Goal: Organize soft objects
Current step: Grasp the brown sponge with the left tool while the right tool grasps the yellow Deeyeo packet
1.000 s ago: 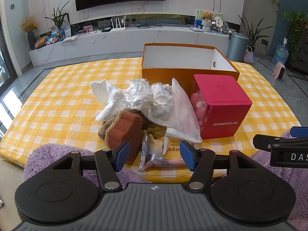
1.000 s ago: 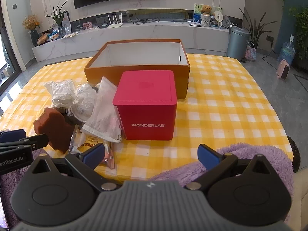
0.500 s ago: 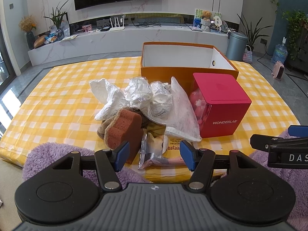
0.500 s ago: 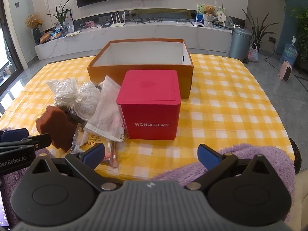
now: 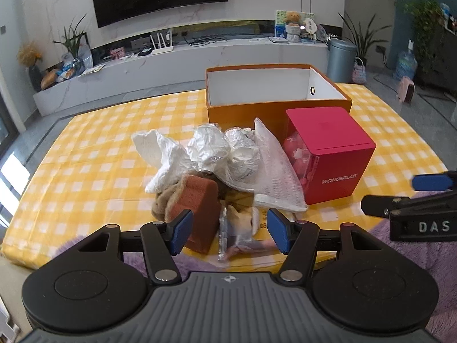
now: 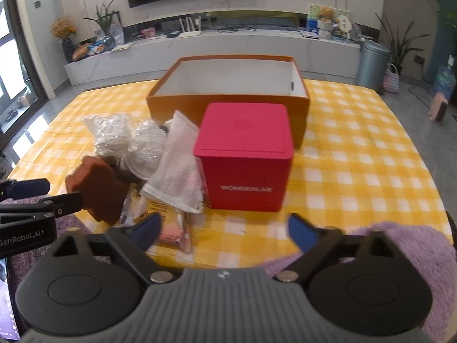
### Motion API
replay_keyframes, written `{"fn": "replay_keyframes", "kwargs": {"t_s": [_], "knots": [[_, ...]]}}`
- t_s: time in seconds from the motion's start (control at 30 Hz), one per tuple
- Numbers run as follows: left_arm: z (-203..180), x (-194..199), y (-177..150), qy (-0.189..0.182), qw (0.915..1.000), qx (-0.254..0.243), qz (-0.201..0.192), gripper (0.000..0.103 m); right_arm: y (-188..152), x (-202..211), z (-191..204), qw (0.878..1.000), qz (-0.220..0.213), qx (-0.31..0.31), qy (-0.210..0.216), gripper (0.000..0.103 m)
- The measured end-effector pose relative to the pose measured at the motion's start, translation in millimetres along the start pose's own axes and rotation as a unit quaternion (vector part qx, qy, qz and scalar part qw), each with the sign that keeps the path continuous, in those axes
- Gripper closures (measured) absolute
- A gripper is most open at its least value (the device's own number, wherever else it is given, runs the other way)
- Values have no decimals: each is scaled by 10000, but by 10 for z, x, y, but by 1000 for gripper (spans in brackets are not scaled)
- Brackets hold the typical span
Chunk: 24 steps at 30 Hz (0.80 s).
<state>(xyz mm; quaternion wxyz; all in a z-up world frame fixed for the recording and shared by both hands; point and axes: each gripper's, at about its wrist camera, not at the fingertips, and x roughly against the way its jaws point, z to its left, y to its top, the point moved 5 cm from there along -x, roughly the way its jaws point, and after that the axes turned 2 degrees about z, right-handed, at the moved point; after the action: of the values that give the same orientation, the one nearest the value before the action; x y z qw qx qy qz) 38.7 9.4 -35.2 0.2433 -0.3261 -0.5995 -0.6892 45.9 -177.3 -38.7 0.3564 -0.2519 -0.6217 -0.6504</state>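
- The left gripper (image 5: 228, 227) is hanging over the near edge of the table (image 5: 85, 171); its blue pads (image 5: 180, 227) are standing apart and are squeezing nothing; the brown sponge (image 5: 197, 200) and a clear packet (image 5: 237, 228) are lying on the table beyond the gap.
- The right gripper (image 6: 225, 230) is also hanging over the near edge; its jaws have just been closing a little, but they are still standing wide apart and nothing is sitting between them.
- The soft things are lying in one heap near the middle of the near edge; crumpled white plastic bags (image 5: 205, 151) are sitting on top, toward the far side of the heap; a white mesh bag (image 6: 177, 168) is leaning against the red box (image 6: 245, 168).
- The brown sponge is standing on the left side of the heap; a tan fuzzy thing (image 5: 164, 203) is lying just beside it.
- The red box is standing on the table, right of the heap; white letters are showing on its front.
- The open orange box (image 6: 228, 105) is sitting behind the red box, toward the far edge; its white inside is showing, and no soft thing is showing in it.
- A yellow and white checked cloth is covering the table; a purple fluffy thing (image 6: 400, 245) is lying below the near edge.
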Motion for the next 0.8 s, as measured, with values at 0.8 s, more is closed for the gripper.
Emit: {"fn": "replay_keyframes", "kwargs": {"t_s": [0.8], "knots": [[485,-808,134,-278,9943,-647,802,33,182,-892,533,9926,866,321,786,39]]}}
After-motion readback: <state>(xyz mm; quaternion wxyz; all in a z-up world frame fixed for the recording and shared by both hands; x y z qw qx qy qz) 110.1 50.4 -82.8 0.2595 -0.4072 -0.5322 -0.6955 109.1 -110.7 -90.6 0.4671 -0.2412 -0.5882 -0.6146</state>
